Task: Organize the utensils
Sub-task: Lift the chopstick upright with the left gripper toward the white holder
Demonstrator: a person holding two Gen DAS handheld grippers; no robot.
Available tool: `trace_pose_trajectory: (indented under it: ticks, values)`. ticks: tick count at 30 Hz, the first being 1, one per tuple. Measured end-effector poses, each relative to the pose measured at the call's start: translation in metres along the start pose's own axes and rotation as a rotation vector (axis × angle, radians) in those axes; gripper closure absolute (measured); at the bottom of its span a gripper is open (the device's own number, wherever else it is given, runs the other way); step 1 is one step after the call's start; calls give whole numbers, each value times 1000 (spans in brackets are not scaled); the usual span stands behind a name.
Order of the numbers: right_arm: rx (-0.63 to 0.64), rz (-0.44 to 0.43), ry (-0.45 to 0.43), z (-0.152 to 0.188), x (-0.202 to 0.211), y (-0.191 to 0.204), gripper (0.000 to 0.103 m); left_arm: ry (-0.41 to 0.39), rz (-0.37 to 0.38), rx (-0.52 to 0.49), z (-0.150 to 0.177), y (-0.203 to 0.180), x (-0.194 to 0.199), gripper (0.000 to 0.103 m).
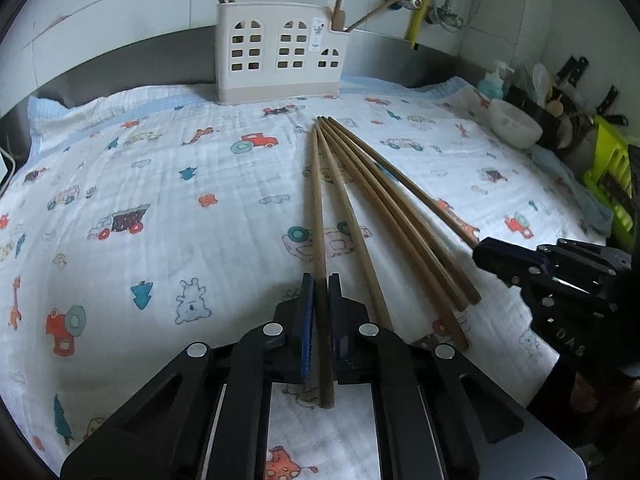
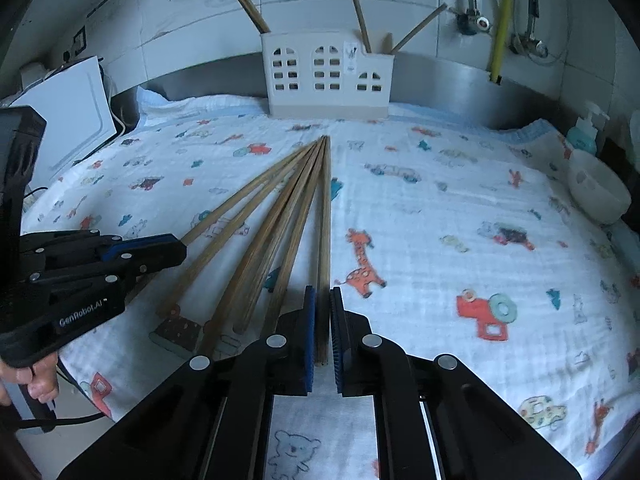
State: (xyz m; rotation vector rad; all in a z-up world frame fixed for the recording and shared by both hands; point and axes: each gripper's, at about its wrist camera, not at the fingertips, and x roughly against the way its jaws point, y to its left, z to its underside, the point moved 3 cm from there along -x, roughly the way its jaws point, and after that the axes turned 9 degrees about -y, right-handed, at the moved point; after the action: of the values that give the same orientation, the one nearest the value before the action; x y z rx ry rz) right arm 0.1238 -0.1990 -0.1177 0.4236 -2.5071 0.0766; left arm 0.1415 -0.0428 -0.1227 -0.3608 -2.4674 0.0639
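Four chopsticks already stand in the holder [image 1: 280,52]; each tongs, left [image 1: 318,280] and right [image 2: 320,292], clamps one of five chopsticks [image 1: 360,184] left on the cloth-covered surface [image 1: 160,184].

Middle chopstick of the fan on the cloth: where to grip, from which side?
Take the middle chopstick at its thick near end, coming from the near side along its length, fingers straddling it. The near ends splay apart; the far tips bunch together toward the utensil holder. Left gripper and right gripper already grip the outer sticks this way.
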Motion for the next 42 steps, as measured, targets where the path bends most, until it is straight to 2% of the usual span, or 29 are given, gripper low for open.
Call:
trace_pose_trajectory:
  ticks: [9, 20, 32, 42]
  values:
    - [22, -3, -136, -43, 35, -3, 97, -76, 29, 52, -18, 10, 17, 98]
    - [-3, -59, -260, -110, 55, -14, 97, -199, 30, 37, -61, 15, 34, 98]
    - [55, -91, -290, -174, 46, -26, 97, -246, 39, -9, -112, 16, 33, 98]
    - [126, -26, -326, -247, 42, -49, 97, -278, 41, -102, -174, 13, 28, 98]
